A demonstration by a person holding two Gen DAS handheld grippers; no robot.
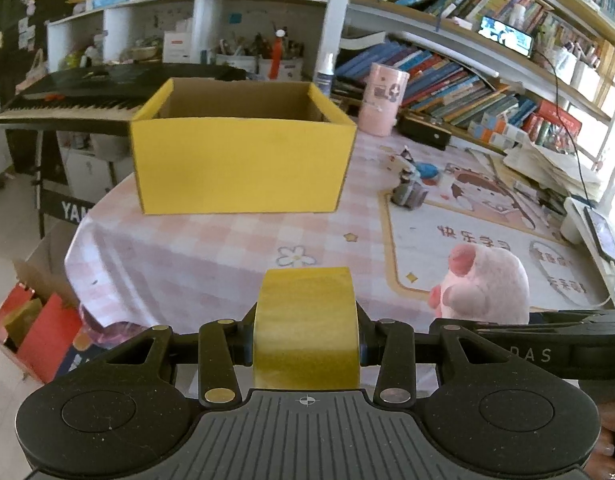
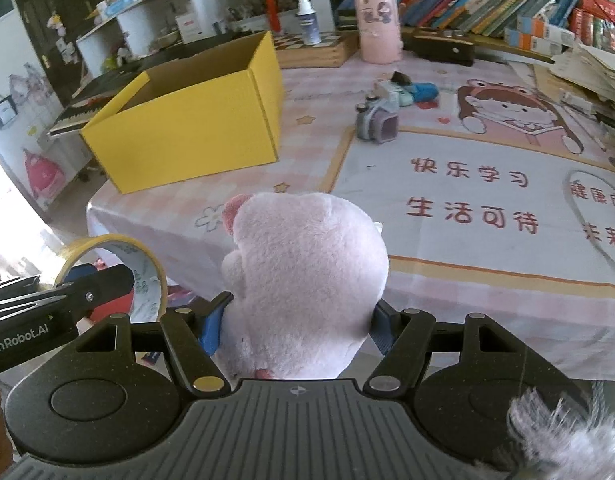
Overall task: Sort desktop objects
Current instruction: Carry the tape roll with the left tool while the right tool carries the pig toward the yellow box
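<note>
Notably, from the left wrist view the left gripper [image 1: 306, 344] was clenched on a roll of yellow tape [image 1: 305, 328], held on edge between the fingers at the near edge of the table [image 1: 211, 248]. The yellow box [image 1: 243, 160] stood open further in on the table, well apart from the roll. Risk, as I judged it — the roll was pinched across its flat sides only, so a tilt on the way over could let it pivot or slide out short of the box. The box wall looked tall; a low approach might knock it and shove it toward the far edge.

From the right wrist view the right gripper [image 2: 299, 320] was closed around a pink plush toy [image 2: 307, 280], which bulged well past the fingers. The tape roll showed at lower left, just beside the plush. Likely trouble — both loads heading for one box opening could collide, and the soft toy could squash and creep loose. The toy camera [image 2: 375, 120] and the small blue item [image 2: 423, 92] behind it remained on the mat, unsorted.
</note>
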